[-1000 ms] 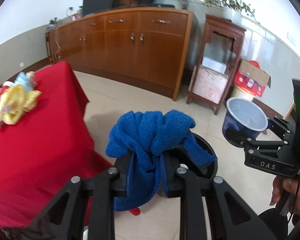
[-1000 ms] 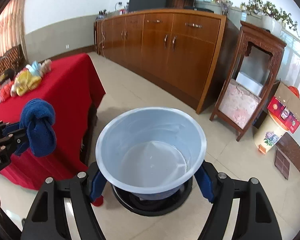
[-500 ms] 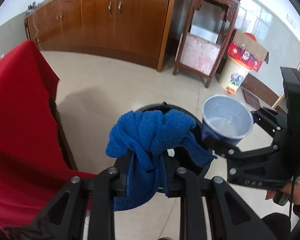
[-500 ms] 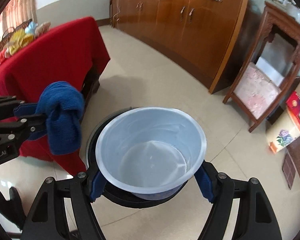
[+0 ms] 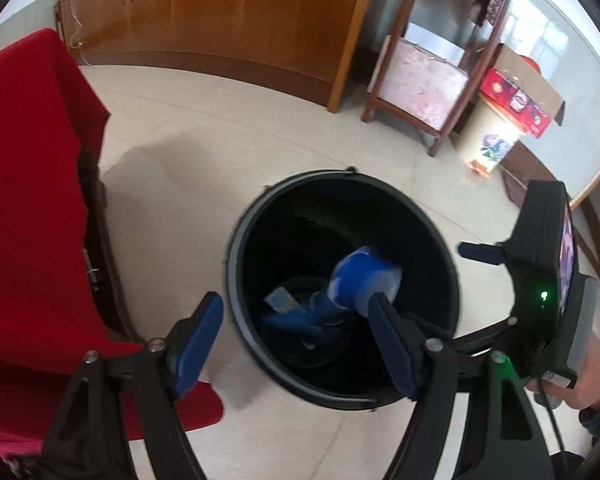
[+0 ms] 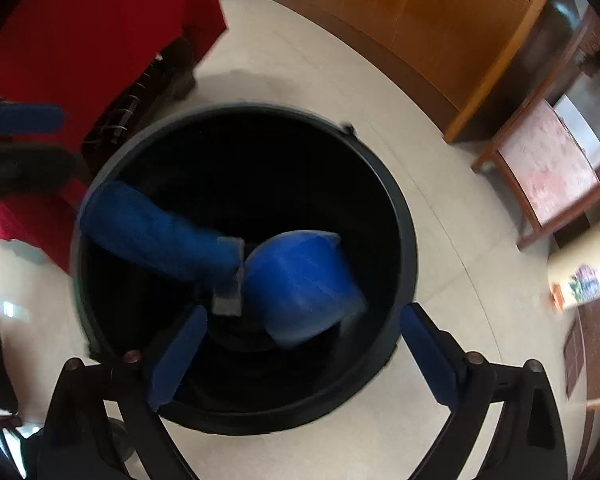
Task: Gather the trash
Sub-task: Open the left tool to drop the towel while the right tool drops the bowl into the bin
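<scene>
My left gripper (image 5: 296, 338) and right gripper (image 6: 300, 354) are both opening their fingers, nothing between them; the blue cloth (image 6: 156, 232) and bowl (image 6: 300, 284) are inside the black bin (image 6: 396, 216)

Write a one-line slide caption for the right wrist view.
Right tool, jaws opening and empty, above the black bin as a blue bowl and blue cloth drop inside.

even daylight on the pale floor (image 5: 228, 148); bin interior (image 6: 240, 184) near black; falling cloth (image 6: 156, 236) and bowl (image 6: 300, 284) motion-blurred; strong fisheye curvature, dark corner vignette
</scene>
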Motion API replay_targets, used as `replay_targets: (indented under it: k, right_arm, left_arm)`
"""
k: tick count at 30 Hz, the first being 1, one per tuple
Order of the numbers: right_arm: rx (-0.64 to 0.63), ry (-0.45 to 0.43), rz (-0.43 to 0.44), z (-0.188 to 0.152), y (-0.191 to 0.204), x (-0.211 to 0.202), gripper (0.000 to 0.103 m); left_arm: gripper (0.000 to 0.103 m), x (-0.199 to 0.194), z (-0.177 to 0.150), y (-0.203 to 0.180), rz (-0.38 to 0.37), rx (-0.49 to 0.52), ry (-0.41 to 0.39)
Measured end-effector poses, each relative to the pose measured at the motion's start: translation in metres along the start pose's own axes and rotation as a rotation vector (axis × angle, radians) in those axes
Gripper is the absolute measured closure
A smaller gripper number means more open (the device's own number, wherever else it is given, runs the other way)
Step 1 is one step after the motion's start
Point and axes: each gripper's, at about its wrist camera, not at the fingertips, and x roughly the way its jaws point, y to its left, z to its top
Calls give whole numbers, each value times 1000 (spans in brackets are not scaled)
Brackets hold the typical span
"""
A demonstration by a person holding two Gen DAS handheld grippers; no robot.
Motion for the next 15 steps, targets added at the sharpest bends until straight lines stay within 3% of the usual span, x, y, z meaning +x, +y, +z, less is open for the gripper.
replay_targets:
  k: [4, 15]
  right_arm:
    - [78, -17, 3, -4, -9, -4, 4]
    - [238, -88, -40, 15, -15, -65, 4]
  left_arm:
    - [15, -3, -2, 6, 46, -15, -17]
    - [14, -50, 7, 6, 82, 48, -95]
